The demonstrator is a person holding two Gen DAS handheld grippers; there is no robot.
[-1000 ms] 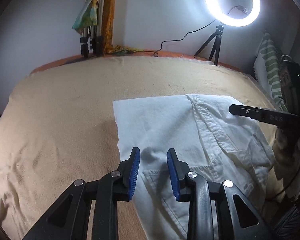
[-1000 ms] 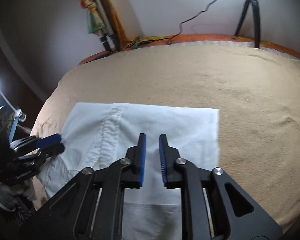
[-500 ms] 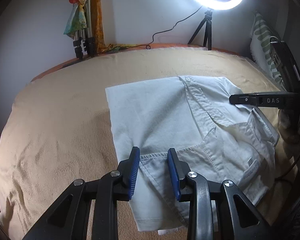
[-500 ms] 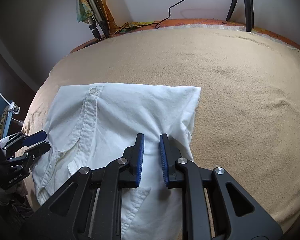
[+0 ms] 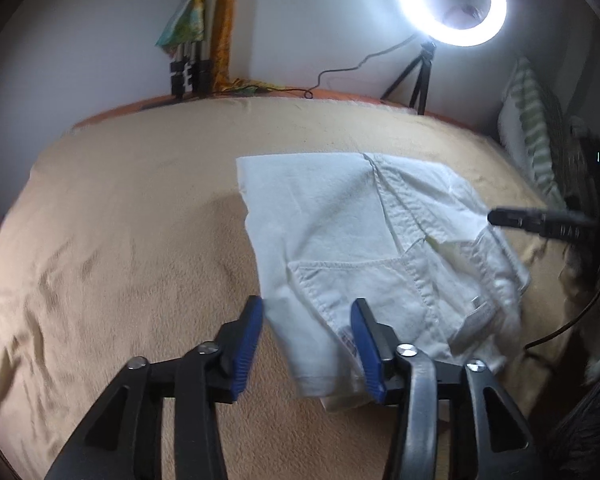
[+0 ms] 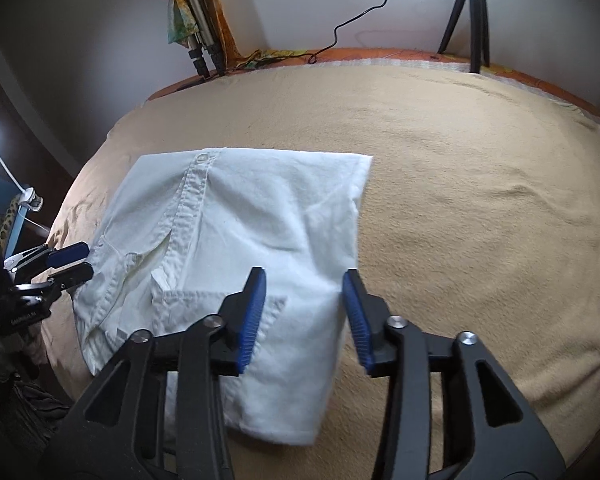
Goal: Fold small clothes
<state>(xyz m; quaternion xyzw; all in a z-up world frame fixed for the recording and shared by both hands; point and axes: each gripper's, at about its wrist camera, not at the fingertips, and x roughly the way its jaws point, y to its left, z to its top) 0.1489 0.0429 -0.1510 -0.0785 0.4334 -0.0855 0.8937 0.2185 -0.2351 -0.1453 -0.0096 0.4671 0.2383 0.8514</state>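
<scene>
A small white buttoned shirt lies partly folded on the tan blanket; it also shows in the right wrist view. My left gripper is open, its blue pads spread over the shirt's near left edge, holding nothing. My right gripper is open too, its pads spread above the shirt's near right part. The right gripper's tip shows at the shirt's far side in the left wrist view, and the left gripper's tip shows at the shirt's left edge in the right wrist view.
The tan blanket covers the bed, also in the right wrist view. A lit ring light on a tripod stands at the back edge. Folded tripods lean at the wall. A striped pillow lies at right.
Both grippers have opened wide, from narrow gaps to spread jaws. The shirt has dropped onto the blanket and now lies loose, with its near part folded over.
</scene>
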